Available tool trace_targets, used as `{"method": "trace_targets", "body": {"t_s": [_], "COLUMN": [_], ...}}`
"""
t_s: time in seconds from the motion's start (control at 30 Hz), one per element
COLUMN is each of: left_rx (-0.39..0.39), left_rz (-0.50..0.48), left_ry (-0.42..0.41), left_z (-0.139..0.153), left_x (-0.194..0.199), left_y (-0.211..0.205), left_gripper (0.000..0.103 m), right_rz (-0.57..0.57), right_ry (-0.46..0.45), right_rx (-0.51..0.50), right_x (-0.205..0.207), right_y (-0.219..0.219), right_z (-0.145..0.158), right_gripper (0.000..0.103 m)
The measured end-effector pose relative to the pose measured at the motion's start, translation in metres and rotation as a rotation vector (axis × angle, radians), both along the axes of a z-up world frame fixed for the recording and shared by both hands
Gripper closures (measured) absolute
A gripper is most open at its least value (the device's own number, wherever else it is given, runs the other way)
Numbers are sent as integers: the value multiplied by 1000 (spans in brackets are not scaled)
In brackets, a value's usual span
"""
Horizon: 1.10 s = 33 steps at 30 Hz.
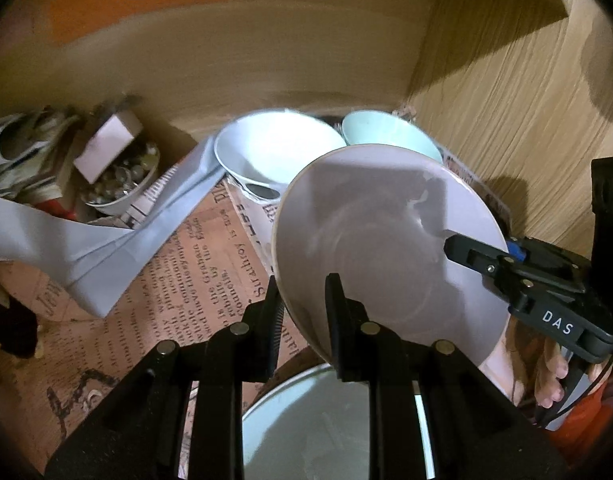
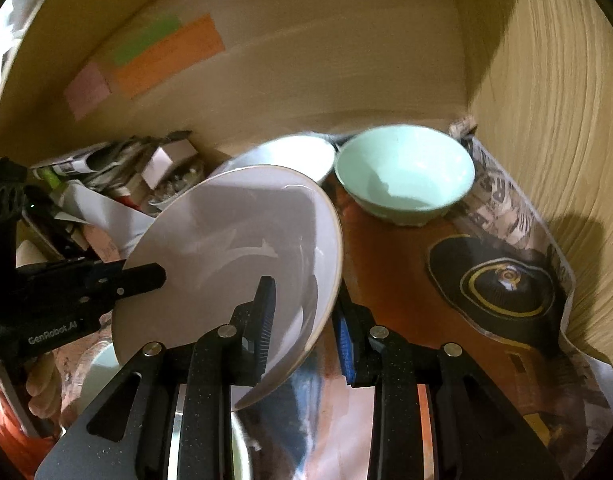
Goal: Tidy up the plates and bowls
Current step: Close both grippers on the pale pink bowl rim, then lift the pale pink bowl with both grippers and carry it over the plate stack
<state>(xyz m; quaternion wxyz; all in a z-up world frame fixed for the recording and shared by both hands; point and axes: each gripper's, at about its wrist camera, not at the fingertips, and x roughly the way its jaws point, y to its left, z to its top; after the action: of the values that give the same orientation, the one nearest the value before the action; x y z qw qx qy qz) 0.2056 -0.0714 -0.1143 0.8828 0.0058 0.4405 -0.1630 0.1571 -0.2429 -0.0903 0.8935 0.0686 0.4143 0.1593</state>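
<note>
A pale lilac plate point(image 1: 386, 248) hangs tilted above the paper-lined shelf, held by both grippers. My left gripper point(image 1: 304, 286) is shut on its near-left rim, one finger above and one below. The right gripper's upper finger point(image 1: 460, 248) reaches in from the right onto the same plate. In the right wrist view the plate point(image 2: 234, 248) fills the left half. My right gripper point(image 2: 306, 304) is shut on its right rim, and the left gripper's finger point(image 2: 146, 276) lies on its left side. Behind stand a white bowl point(image 1: 274, 148) and a mint bowl point(image 2: 406, 176).
A pale green plate point(image 1: 326, 420) lies under my left gripper. Clutter crowds the back left: a small bowl of shiny bits point(image 1: 122, 184), a white box point(image 1: 106, 144) and folded white paper point(image 1: 86, 248). A wooden side wall point(image 2: 546, 140) closes the right. A hand point(image 1: 546, 384) grips the right tool.
</note>
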Motion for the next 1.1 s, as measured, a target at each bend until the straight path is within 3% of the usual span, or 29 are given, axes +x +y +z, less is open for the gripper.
{"method": "trace_targets", "body": {"t_s": [0.5, 1.1], "left_rx": [-7, -26], "left_rz": [106, 253], "left_ry": [-112, -189], "left_z": [33, 37], "left_x": [-56, -135], "left_y": [42, 99], "left_gripper": [83, 83], "right_rz": [83, 221], "right_ry": [-69, -99], "right_rx": [36, 62], "right_x": [-29, -69], "right_y": [38, 104], "right_z": [25, 35], "right_gripper": [78, 78]}}
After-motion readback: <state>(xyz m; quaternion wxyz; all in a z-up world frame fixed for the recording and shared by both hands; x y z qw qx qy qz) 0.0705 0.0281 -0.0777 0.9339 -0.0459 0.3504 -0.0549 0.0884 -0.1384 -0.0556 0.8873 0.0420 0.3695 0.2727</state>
